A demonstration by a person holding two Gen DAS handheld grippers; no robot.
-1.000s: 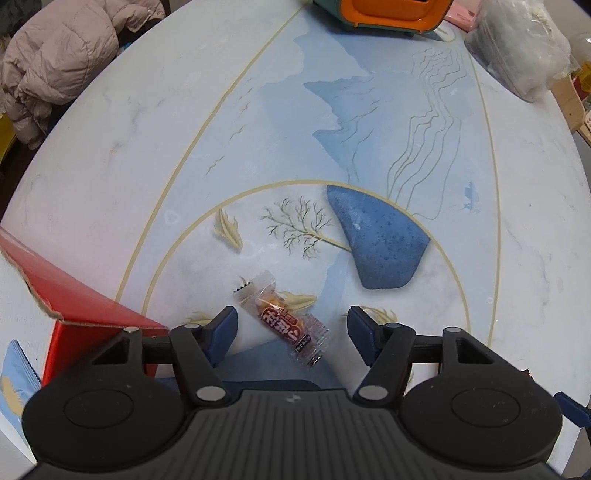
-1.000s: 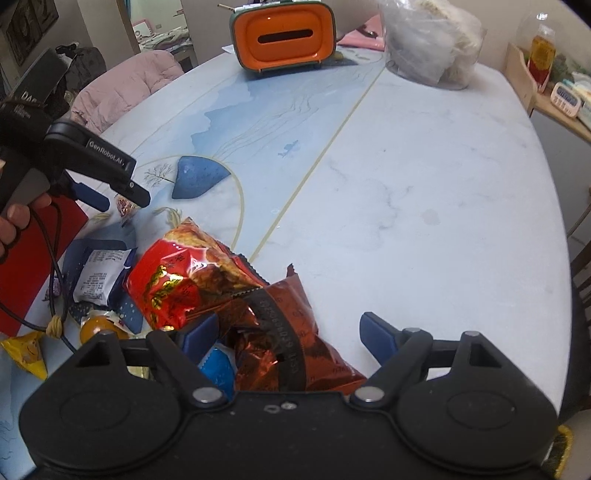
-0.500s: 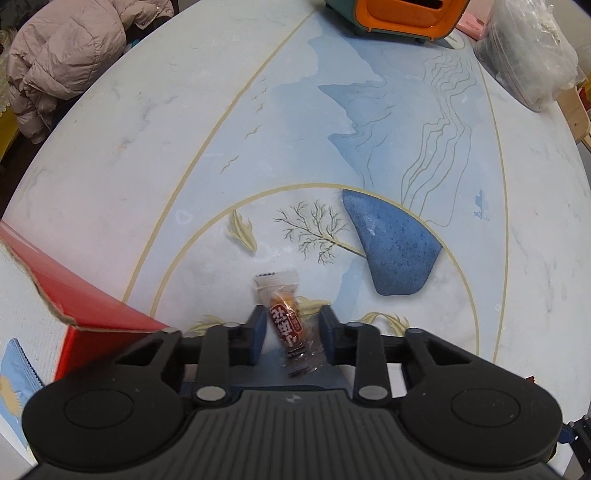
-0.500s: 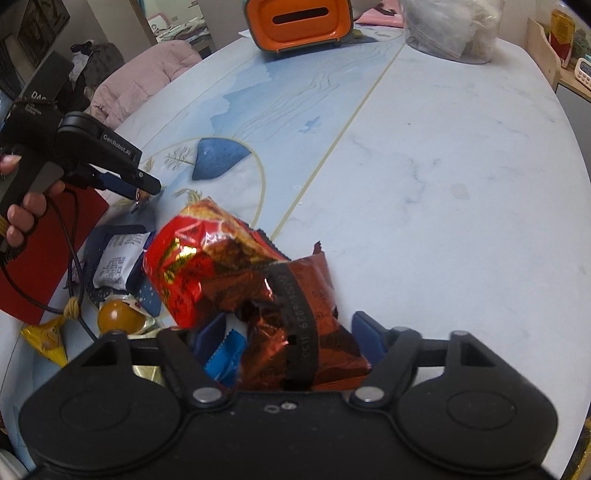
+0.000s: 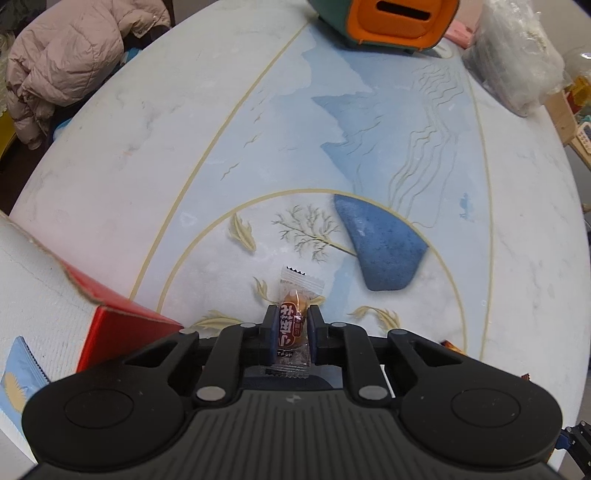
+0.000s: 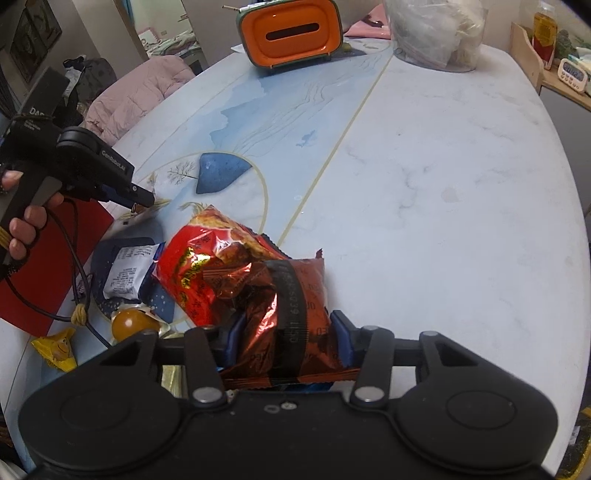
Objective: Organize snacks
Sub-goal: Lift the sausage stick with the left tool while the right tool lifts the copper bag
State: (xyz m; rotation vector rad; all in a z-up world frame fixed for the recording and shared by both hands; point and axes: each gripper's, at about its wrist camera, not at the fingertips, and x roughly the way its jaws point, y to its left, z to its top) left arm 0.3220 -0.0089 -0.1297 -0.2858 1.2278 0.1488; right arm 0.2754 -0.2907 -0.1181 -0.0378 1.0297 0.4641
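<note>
In the left wrist view my left gripper [image 5: 291,314] is shut on a small clear-wrapped brown candy [image 5: 300,284], which stands on end between the pads above the table [image 5: 517,295]. From the right wrist view that gripper [image 6: 142,199] hangs over the left of the snack pile, held by a hand [image 6: 26,221]. My right gripper [image 6: 288,325] is closing its jaws, and the blue pads press the sides of a crumpled dark-brown foil snack bag [image 6: 291,291]. A red foil bag [image 6: 195,266] lies against it on the left.
A red box [image 5: 122,325] sits at the left with a pale blue packet [image 5: 18,384] inside. Near it lie a white-labelled dark packet [image 6: 129,273], an orange ball-shaped snack [image 6: 129,323] and a yellow packet [image 6: 55,349]. An orange tissue box [image 6: 291,33] and a clear plastic bag [image 6: 436,29] stand at the far edge.
Both grippers went from wide open to closed. The left one shut on the candy and turned it upright. The right one closed on the brown foil bag, crumpling it.
</note>
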